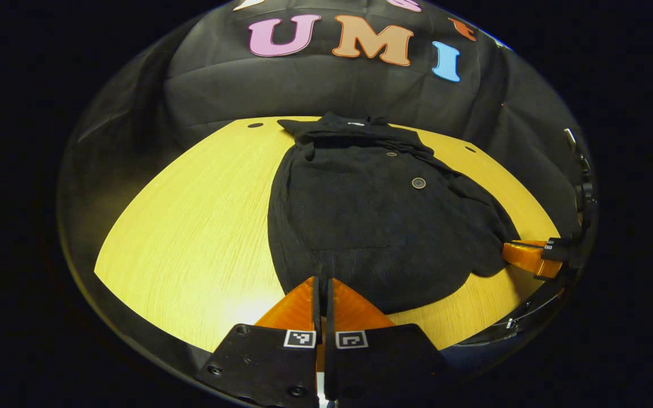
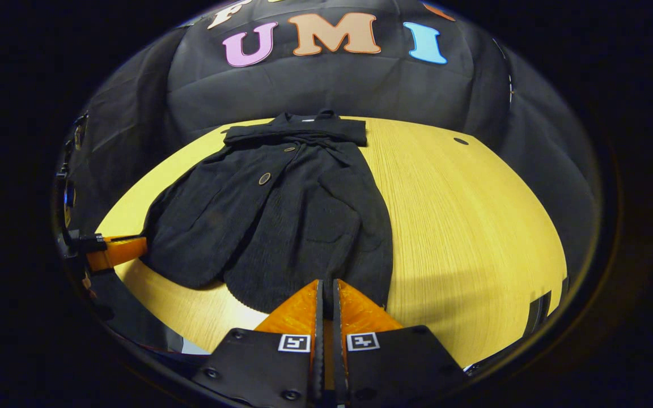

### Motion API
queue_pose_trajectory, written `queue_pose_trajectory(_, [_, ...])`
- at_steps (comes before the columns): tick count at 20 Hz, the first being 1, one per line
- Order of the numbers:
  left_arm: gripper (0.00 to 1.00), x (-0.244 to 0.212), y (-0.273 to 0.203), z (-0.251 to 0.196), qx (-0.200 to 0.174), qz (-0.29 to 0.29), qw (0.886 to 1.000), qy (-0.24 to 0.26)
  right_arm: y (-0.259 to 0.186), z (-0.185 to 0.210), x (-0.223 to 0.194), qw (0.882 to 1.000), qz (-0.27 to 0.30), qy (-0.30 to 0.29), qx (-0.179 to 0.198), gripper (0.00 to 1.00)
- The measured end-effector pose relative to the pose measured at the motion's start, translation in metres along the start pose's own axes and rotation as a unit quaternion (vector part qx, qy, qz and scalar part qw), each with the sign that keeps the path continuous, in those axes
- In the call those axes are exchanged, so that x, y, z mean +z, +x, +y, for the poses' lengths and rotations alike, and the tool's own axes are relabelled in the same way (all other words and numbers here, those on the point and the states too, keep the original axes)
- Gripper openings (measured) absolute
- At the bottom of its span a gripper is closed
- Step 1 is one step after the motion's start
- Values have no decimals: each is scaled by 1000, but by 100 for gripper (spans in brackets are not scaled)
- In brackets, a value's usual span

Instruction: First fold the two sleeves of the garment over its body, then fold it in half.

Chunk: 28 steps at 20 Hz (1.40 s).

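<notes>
A black button-front garment (image 1: pixel 372 226) lies flat on the yellow wooden table (image 1: pixel 190 226), collar at the far end and both sleeves laid over its body. My left gripper (image 1: pixel 322 279) is shut with its tips on the near hem, and a small crease rises from them. In this left gripper view my right gripper (image 1: pixel 507 250) pinches the hem at the right corner. In the right gripper view the garment (image 2: pixel 281 226) spreads ahead and to the left. There my right gripper (image 2: pixel 326 281) is shut on the hem, and my left gripper (image 2: pixel 142 247) meets the garment's left corner.
Bare table (image 2: pixel 462 226) stretches to the right of the garment in the right gripper view, and to its left in the left gripper view. Small dark holes (image 1: pixel 255 124) (image 2: pixel 461 140) mark the table's far corners. The black cloth wall stands close behind the collar.
</notes>
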<state>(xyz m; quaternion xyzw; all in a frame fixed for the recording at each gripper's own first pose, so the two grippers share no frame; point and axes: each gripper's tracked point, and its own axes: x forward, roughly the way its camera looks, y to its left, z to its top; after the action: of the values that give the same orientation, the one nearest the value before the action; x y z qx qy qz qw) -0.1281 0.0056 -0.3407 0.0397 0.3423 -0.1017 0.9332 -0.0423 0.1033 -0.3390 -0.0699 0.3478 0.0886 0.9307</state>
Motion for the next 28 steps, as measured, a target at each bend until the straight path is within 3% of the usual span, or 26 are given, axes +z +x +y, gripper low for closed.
queue_pose_trajectory(8, [0,1,3,-2,-20,17,999,-23,-2,0,3,1000,17,-8,-5,9])
queue_pose_trajectory(10, [0,2,3,-2,-23,21,999,-17,-3,-1,3,1000,19,-6,-6,4])
queue_pose_trajectory(15, [0,25,7,5,-21,12,999,-31,-5,-2,22,1000,6,3,-8,4])
queue_pose_trajectory(28, [0,138,20,2,-30,-52,998,-21,-23,-20,138,997,-83,9,-5,2])
